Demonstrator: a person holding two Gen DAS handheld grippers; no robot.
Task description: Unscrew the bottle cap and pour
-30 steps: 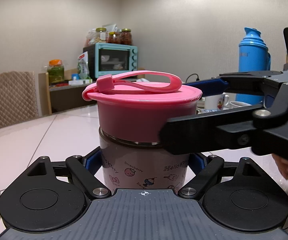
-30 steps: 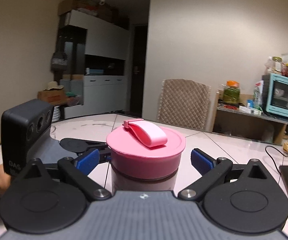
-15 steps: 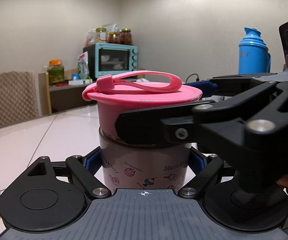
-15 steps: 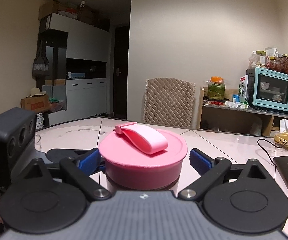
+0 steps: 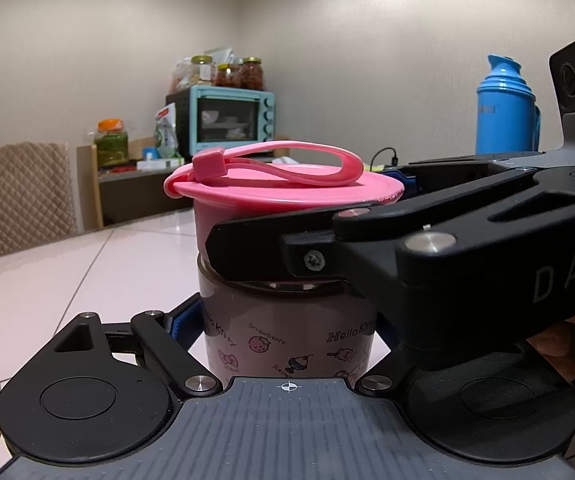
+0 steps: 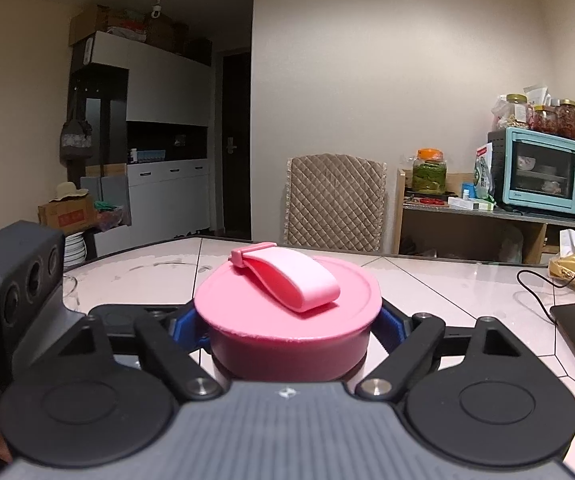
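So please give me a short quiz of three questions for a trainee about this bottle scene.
1. True or false: the right gripper is shut on the pink cap.
2. Which part does the left gripper grip? A) cap B) bottle body C) strap
3. Fill in: on top of the cap lies a pink ____.

Key: 1 true; 2 B; 3 strap.
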